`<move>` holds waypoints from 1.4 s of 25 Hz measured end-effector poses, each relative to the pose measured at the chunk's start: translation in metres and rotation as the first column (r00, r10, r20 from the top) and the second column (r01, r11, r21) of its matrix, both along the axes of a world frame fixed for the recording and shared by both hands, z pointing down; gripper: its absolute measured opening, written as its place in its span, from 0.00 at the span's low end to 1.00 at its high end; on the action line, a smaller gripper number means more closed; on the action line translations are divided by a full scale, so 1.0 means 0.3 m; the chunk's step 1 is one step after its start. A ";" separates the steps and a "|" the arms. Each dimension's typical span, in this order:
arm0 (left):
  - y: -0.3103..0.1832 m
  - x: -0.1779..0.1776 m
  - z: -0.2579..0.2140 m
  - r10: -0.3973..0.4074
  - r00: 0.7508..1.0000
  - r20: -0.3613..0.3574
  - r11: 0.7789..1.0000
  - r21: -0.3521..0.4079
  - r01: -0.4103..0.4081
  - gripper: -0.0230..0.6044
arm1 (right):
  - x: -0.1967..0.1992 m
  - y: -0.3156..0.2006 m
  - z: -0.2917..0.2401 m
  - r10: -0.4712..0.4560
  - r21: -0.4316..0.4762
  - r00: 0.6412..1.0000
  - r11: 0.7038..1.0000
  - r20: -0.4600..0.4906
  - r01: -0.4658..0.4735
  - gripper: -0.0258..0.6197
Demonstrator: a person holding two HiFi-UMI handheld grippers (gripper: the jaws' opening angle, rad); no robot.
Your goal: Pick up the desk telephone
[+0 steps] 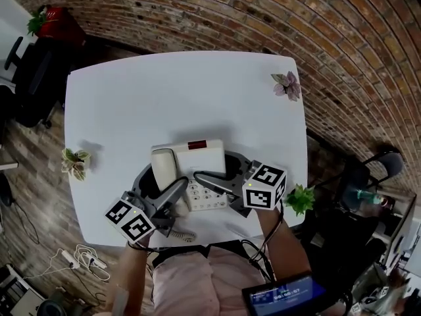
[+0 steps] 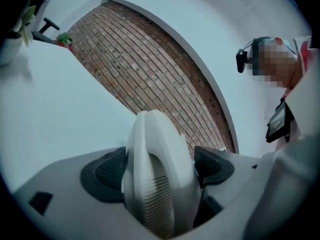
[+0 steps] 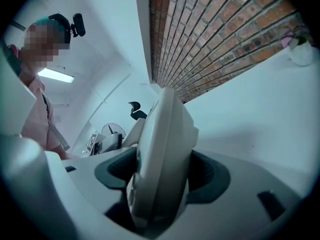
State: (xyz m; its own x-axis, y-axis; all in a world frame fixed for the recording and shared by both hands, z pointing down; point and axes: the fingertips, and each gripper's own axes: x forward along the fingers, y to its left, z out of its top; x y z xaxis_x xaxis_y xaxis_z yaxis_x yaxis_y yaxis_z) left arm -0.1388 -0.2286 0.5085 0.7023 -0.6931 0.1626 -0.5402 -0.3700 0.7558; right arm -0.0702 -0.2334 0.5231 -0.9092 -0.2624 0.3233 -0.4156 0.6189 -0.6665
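Three small potted plants stand at the rim of your rounded white table. A green-and-cream leafy plant is on the left edge, a pink-leaved plant is at the far right corner, and a bright green plant is at the near right edge. A red pot holding a green plant sits off the table at the far left, beside a black office chair.

A red brick wall curves behind and to the right of the table, and a wood plank floor shows on the left.

The cream-white plastic desk telephone, with a dark red strip on its top, lies on the near part of the table straight in front of you. Its cream handset rests along its left side, and its coiled cord trails to the near edge.

Your left gripper stands wide around the handset's ribbed end. One pad lies against the handset, and the other is just beside it with a dark sliver showing. Your right gripper is clamped on the telephone's right edge, both dark pads pressing its sides.
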 end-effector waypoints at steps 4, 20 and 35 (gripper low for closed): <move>0.008 0.004 0.005 -0.008 1.000 0.007 1.000 -0.004 0.008 0.70 | 0.001 0.006 -0.007 0.013 0.002 1.000 1.000 -0.018 -0.013 0.51; 0.084 0.017 -0.335 -0.094 0.986 0.137 0.992 0.100 0.080 0.64 | 0.019 0.091 -0.320 0.006 0.106 1.000 0.994 -0.023 -0.004 0.50; 0.245 0.078 -0.799 -0.169 0.971 0.167 0.957 0.262 0.122 0.63 | 0.083 0.237 -0.775 -0.001 0.272 0.999 0.962 0.048 -0.012 0.50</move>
State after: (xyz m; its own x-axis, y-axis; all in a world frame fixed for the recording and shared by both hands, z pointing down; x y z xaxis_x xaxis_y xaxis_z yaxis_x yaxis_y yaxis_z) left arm -0.1155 -0.1551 0.2689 0.5647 -0.8203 0.0902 -0.7238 -0.4398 0.5317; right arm -0.0455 -0.1623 0.2904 -0.9198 -0.3399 0.1959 -0.3921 0.7776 -0.4916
